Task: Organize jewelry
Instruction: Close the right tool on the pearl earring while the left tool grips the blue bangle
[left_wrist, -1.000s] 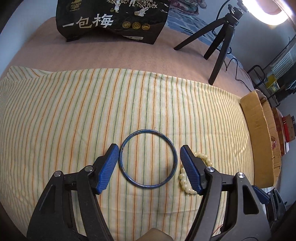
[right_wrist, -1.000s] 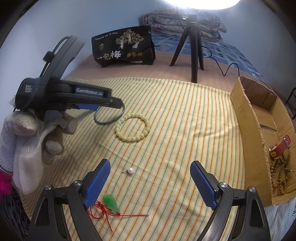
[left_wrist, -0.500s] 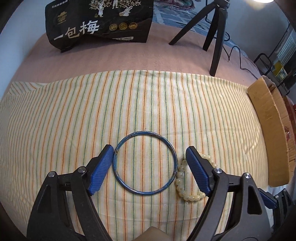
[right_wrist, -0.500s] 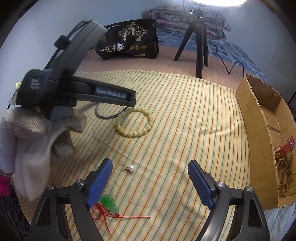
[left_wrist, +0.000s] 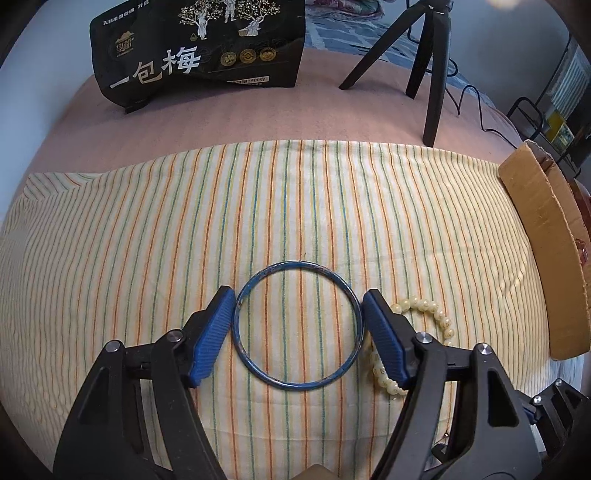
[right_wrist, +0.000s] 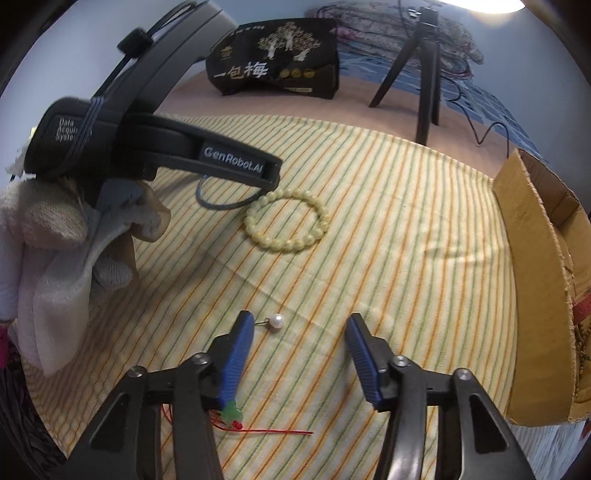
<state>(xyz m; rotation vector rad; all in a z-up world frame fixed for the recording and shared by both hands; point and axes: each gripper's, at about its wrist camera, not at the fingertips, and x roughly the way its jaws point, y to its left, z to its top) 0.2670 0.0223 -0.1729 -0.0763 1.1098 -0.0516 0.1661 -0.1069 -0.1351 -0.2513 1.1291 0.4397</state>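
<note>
A thin blue bangle lies flat on the striped cloth, between the open fingers of my left gripper; both pads sit close beside its rim. A cream bead bracelet lies just right of it, partly behind the right finger; it also shows in the right wrist view. My right gripper is open and empty above the cloth. A small pearl earring lies near its left fingertip. A green pendant on red cord lies under that finger.
A cardboard box with beads and a red strap inside stands at the right edge. A black snack bag and a black tripod stand at the back. The gloved hand holding my left gripper is at the left.
My left gripper has narrowed around the blue bangle. My right gripper has narrowed and moved forward, so the pearl earring now lies by its left fingertip.
</note>
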